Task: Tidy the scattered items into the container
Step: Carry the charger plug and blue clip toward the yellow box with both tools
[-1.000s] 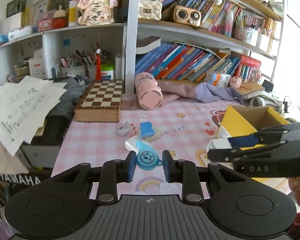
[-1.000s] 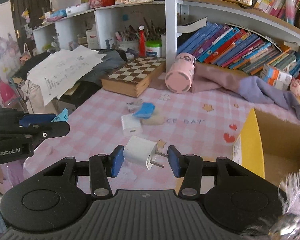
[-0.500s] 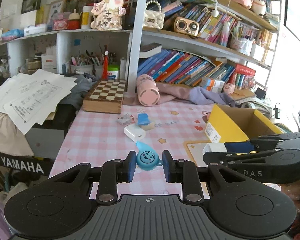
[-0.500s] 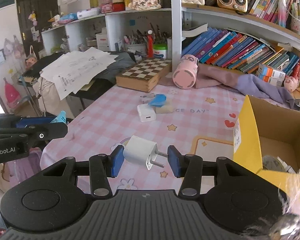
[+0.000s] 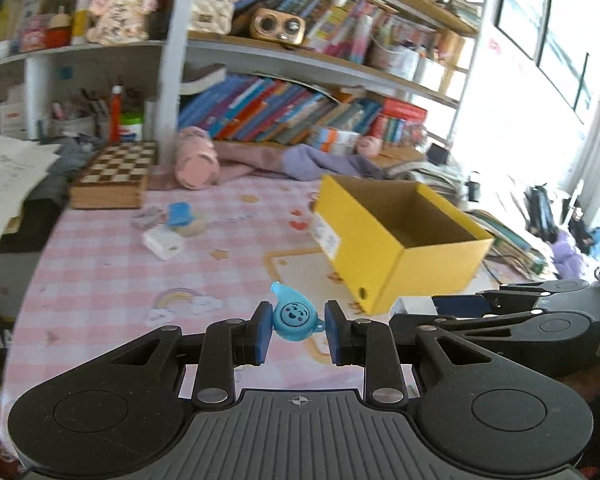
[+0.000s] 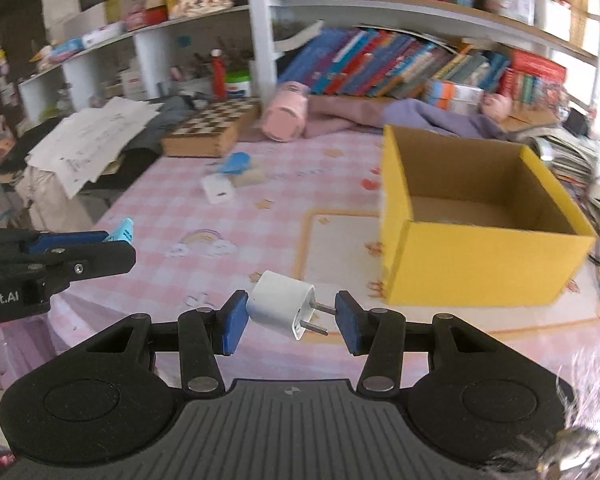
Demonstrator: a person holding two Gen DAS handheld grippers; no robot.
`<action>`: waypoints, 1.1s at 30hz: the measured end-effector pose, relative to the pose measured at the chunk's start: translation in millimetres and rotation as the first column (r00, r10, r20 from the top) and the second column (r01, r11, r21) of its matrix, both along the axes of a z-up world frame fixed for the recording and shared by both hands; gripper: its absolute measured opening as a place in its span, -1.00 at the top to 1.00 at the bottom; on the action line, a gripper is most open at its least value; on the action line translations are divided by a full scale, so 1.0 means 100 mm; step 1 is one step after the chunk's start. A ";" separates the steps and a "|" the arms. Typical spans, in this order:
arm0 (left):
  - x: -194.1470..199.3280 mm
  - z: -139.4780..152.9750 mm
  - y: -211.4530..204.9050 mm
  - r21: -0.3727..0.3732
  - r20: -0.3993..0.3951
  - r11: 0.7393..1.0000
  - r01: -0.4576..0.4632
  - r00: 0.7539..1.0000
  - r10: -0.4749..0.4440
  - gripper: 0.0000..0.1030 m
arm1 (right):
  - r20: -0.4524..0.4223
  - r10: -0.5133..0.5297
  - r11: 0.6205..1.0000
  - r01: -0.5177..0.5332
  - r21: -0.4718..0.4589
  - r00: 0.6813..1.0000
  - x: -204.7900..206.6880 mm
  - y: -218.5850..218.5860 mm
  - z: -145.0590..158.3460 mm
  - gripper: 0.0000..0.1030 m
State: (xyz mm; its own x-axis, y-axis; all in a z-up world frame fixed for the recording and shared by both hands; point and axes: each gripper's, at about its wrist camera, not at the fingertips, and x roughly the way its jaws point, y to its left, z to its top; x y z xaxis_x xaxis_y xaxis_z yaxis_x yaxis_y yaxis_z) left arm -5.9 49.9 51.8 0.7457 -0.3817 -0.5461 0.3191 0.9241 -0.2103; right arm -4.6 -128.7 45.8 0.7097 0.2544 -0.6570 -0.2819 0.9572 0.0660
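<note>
Left gripper [image 5: 296, 332] squeezing a blue smiley charm [image 5: 295, 317] – up above the pink worktop [image 5: 100, 276]. Right gripper [image 6: 291, 322] squeezing a white plug [image 6: 281, 304] – just beside the yellow box [image 6: 480, 264].

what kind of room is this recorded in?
Most likely a home study or child's bedroom: crowded shelves of books, a chessboard box and a pink checked cartoon tablecloth under the yellow box.
</note>
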 end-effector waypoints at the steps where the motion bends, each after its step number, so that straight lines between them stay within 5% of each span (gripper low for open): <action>1: 0.01 -0.01 -0.05 -0.004 -0.003 1.000 0.018 1.000 -0.018 0.49 | -0.001 -0.014 1.000 0.014 -0.004 1.000 -0.03 -0.04 0.00 0.13; 19: 0.26 -0.03 -0.87 -0.011 0.006 0.963 0.270 0.963 -0.270 0.49 | -0.012 -0.253 0.967 0.253 -0.023 0.967 -0.13 -0.86 0.00 0.13; 33: 0.68 0.02 -1.38 0.015 0.055 0.958 0.287 0.956 -0.287 0.49 | 0.047 -0.265 0.963 0.266 -0.028 0.963 0.29 -1.36 0.07 0.13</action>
